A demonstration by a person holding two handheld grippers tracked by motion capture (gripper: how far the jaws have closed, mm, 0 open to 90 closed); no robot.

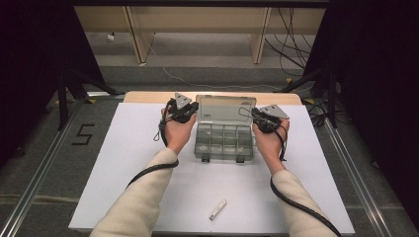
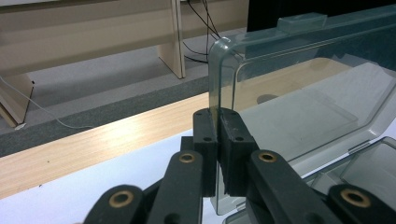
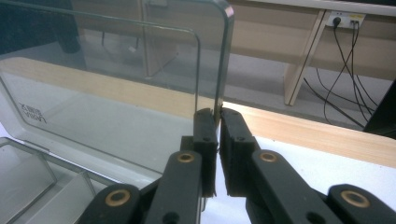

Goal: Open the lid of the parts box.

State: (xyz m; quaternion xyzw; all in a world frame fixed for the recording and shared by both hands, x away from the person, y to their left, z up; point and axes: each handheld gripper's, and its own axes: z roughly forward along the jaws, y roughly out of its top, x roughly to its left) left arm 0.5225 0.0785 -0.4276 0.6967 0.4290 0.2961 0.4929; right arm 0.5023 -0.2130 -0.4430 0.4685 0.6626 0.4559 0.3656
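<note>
A clear plastic compartment box [image 1: 223, 140] lies open on the white table top, its lid [image 1: 225, 109] standing nearly upright at the far side. My left gripper [image 1: 193, 109] is shut on the lid's left edge [image 2: 215, 84]; in the left gripper view [image 2: 218, 122] the pads pinch the rim. My right gripper [image 1: 254, 115] is shut on the lid's right edge [image 3: 223, 60]; in the right gripper view [image 3: 218, 119] its pads clamp the thin rim. The box's compartments [image 3: 42, 179] look empty where visible.
A small white cylindrical object [image 1: 217, 209] lies near the table's front edge. The white sheet [image 1: 128, 173] covers a wooden table [image 2: 93, 140]. Wooden furniture legs [image 1: 141, 34] and cables [image 1: 289, 39] stand on the floor beyond.
</note>
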